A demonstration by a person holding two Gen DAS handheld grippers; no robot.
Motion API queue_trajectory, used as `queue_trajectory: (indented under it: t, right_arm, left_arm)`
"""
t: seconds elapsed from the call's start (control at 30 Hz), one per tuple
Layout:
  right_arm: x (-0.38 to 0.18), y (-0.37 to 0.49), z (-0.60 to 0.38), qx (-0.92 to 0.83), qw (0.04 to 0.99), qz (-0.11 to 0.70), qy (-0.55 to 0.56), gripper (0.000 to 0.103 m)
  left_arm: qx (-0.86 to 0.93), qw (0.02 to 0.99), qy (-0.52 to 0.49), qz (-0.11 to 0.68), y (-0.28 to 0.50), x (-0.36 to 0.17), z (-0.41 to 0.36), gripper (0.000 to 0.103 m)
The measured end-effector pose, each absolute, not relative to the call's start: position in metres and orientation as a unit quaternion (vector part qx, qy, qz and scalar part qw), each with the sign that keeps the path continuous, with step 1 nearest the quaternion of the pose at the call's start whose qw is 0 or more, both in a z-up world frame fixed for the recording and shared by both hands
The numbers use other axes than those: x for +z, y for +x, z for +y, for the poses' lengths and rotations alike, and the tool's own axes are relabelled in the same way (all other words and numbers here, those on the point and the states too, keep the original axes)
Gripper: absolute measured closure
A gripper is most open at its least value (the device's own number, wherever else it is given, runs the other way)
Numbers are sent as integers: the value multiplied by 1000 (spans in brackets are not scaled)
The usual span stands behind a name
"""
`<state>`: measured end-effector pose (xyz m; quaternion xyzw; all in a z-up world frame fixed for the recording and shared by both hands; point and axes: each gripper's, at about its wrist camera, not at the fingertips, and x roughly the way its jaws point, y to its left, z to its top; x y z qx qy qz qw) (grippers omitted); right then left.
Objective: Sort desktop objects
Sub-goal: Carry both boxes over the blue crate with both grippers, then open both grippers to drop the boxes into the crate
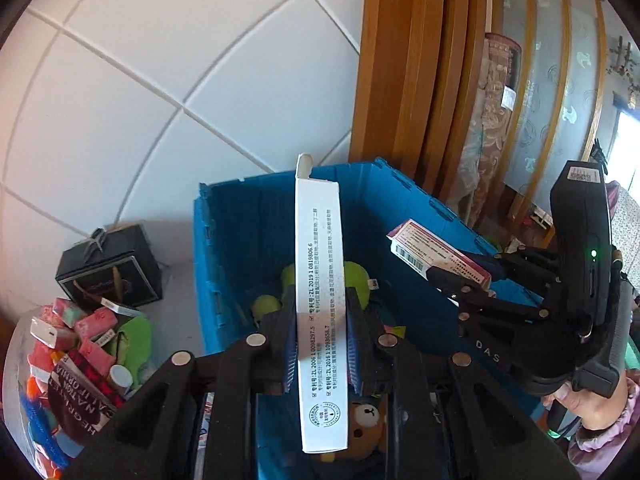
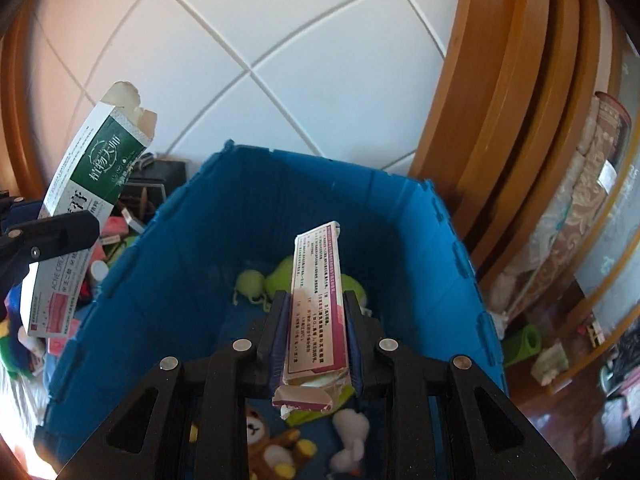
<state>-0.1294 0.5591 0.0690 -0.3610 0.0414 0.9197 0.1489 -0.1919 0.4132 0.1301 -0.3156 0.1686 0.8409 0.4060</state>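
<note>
My left gripper (image 1: 322, 344) is shut on a long white carton with a green panel (image 1: 320, 300), held upright over the blue crate (image 1: 224, 248). The same white carton (image 2: 80, 216) shows at the left of the right wrist view. My right gripper (image 2: 316, 332) is shut on a pink and white carton (image 2: 316, 300) with a torn near end, above the blue crate (image 2: 440, 264). In the left wrist view that right gripper (image 1: 452, 288) holds the pink carton (image 1: 436, 256) over the crate's right side. Green plush toys (image 2: 280, 280), a brown bear plush (image 2: 272, 444) and a white plush (image 2: 352, 436) lie in the crate.
Left of the crate stands a black gift box (image 1: 110, 268), with a heap of small pink boxes (image 1: 72, 332) in front of it. A white tiled wall (image 1: 160, 80) is behind and a wooden door frame (image 1: 400, 80) to the right. A hand (image 1: 588, 404) holds the right gripper's grip.
</note>
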Motion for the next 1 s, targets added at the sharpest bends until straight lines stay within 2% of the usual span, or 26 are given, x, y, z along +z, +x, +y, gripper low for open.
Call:
queue_trajectory:
  t: [0.27, 0.43, 0.57, 0.63, 0.97, 1.0]
  right_arm:
    - [-27, -173, 658, 856, 143, 167, -469, 78]
    - [-73, -180, 663, 823, 130, 184, -521, 78]
    - [-94, -186, 647, 804, 125, 139, -564, 77]
    - [-100, -188, 642, 795, 117, 135, -579, 77]
    - [-105, -191, 640, 790, 116, 130, -587, 76]
    - [-106, -193, 642, 790, 118, 130, -587, 75]
  left_arm:
    - [782, 357, -458, 226, -233, 27, 508, 83]
    - [742, 337, -530, 234, -249, -30, 529, 83]
    - [723, 323, -545, 276, -247, -66, 534, 83]
    - [704, 328, -569, 269, -247, -72, 535, 83]
    - [706, 327, -564, 277, -246, -67, 537, 82]
    - [708, 325, -563, 276, -247, -66, 537, 80]
